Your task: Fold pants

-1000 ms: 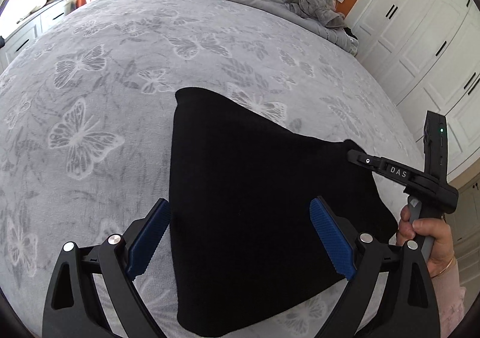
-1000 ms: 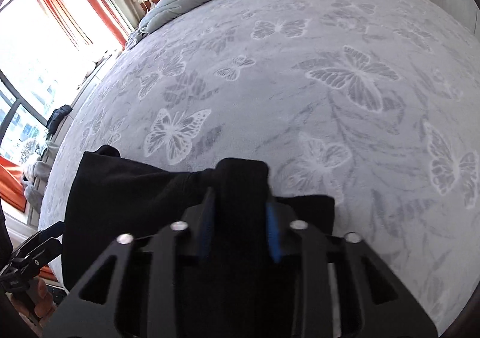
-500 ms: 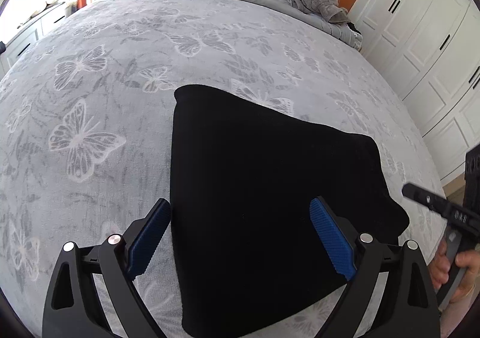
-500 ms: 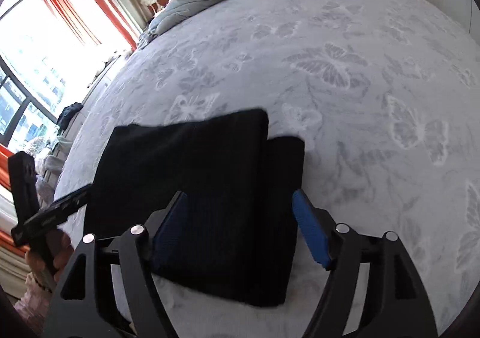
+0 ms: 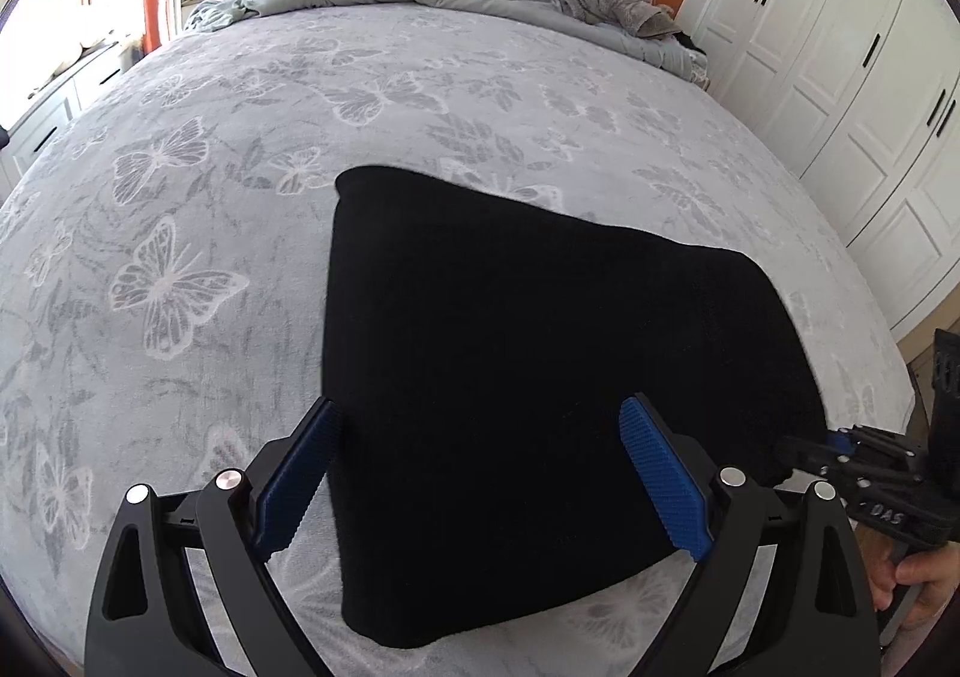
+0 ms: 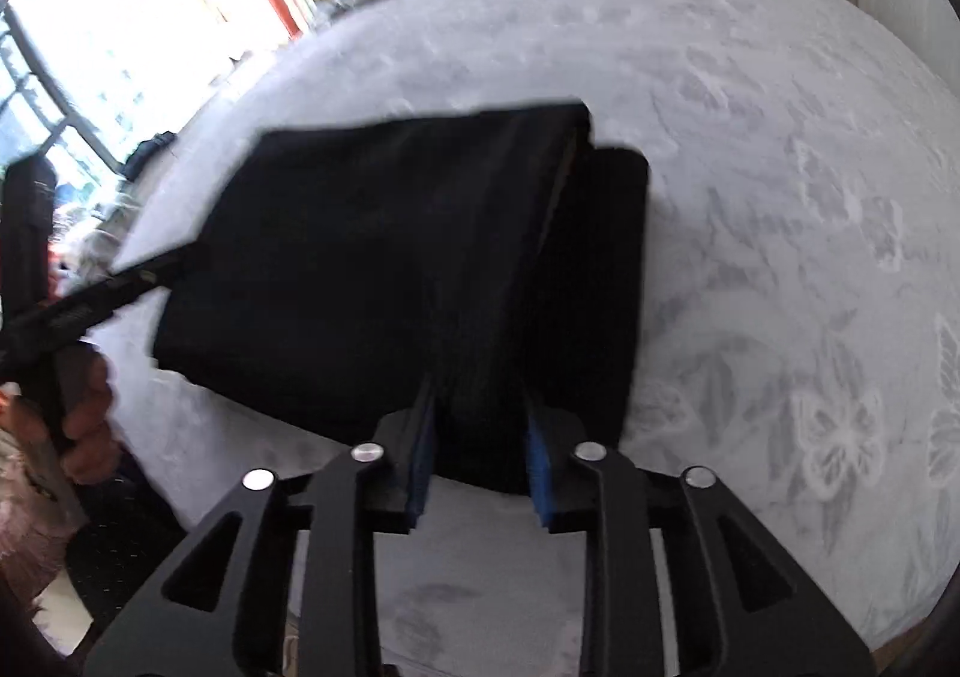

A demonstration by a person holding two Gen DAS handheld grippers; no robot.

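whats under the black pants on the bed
The folded black pants lie flat on the grey butterfly bedspread, which shows all around them. In the right wrist view a lower layer of the pants sticks out past the top fold. Anything else beneath is covered.

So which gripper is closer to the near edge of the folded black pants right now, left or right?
Right. The right gripper has its jaws closing around the near edge of the pants, fabric between the pads. The left gripper hangs open above the pants, gripping nothing.
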